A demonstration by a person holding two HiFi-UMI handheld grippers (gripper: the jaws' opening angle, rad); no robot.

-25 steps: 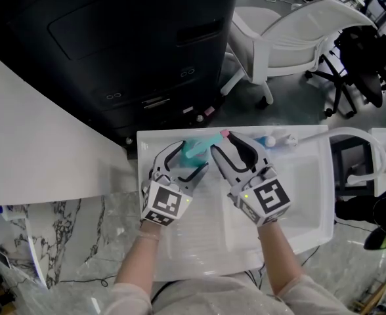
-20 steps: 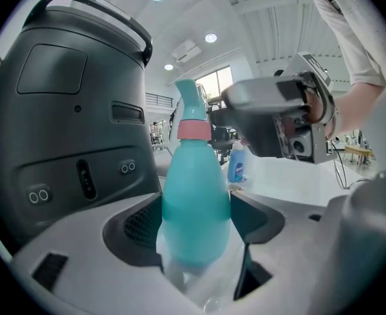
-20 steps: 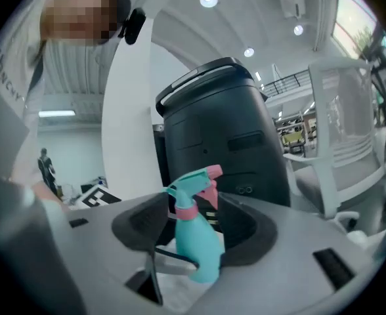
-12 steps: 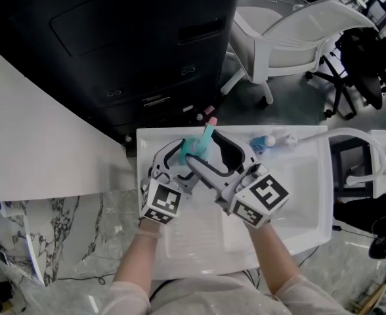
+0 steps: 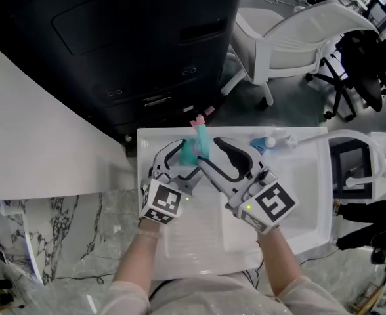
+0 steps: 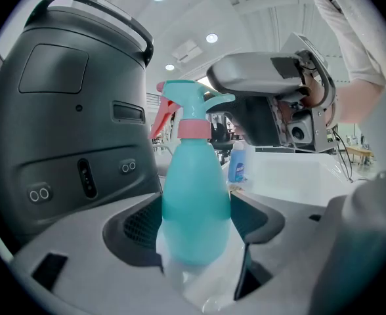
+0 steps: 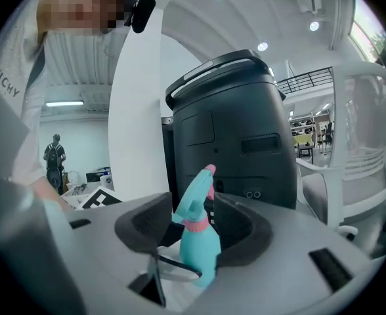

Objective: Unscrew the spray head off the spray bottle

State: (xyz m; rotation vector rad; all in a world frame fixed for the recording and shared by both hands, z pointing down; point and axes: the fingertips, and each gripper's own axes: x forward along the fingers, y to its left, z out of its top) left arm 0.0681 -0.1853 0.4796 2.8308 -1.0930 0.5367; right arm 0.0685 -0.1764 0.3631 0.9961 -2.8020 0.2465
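One black cabinet (image 5: 114, 38) stands behind the spray bottle (image 5: 190, 153), small blue bottle (image 5: 263, 142) nearby.

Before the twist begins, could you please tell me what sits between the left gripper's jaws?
The teal spray bottle, pressed between both pads; the left gripper view shows it.

Hidden, cropped or too small to tell

Seen from the head: most of the spray bottle (image 5: 189, 152) buried in the left gripper (image 5: 185, 161), leaving only a teal shoulder and the spray head (image 5: 200, 136). Seen from the left gripper: bottle base blurred out low between the pads, its foot lost. Far right on the white tray (image 5: 308, 202): small blue bottle (image 5: 264, 142), label too small to read. Beyond the tray: black machine (image 5: 127, 38), cropped by the top edge. Far left from the right gripper: person (image 7: 52, 155), too small for detail.
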